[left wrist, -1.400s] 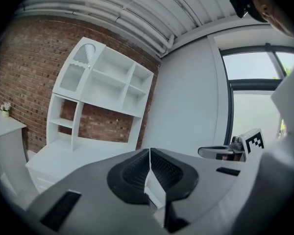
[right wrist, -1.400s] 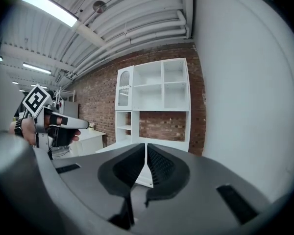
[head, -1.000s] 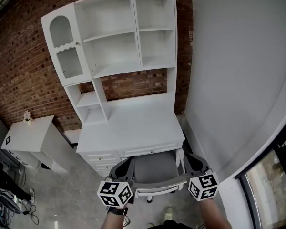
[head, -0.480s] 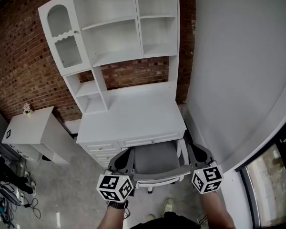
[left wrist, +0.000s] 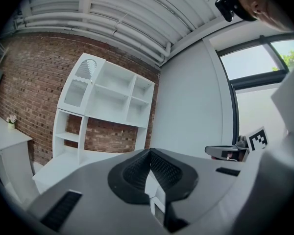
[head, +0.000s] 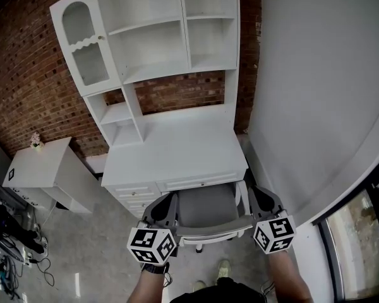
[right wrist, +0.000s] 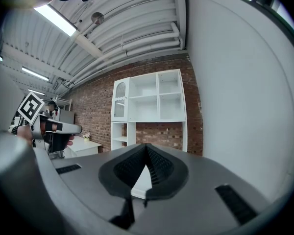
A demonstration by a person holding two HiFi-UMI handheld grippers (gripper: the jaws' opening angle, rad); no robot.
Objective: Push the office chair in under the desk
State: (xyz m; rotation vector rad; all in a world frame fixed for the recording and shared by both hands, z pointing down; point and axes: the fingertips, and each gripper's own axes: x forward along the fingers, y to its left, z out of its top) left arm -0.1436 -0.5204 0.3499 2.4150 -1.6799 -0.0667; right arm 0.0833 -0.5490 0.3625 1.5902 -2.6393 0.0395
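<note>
The grey office chair (head: 205,206) stands at the white desk (head: 177,150), the front of its seat at the desk's front edge and its backrest (head: 216,227) toward me. My left gripper (head: 166,209) is shut at the backrest's left end and my right gripper (head: 258,202) is shut at its right end; both touch the chair, with nothing between their jaws. In the left gripper view the shut left gripper (left wrist: 149,153) points toward the desk's hutch (left wrist: 108,102). The right gripper view shows the shut right gripper (right wrist: 147,148) aimed at the same hutch (right wrist: 149,106).
A brick wall (head: 25,87) runs behind the desk. A plain white wall (head: 316,93) closes the right side, with a window (head: 366,245) below it. A low white cabinet (head: 38,169) stands at the left; cables (head: 6,257) lie on the concrete floor. Desk drawers (head: 136,202) sit left of the chair.
Both grippers and the chair have moved a little forward toward the desk, and the desk's front edge now lies closer over the seat. The jaws stay shut.
</note>
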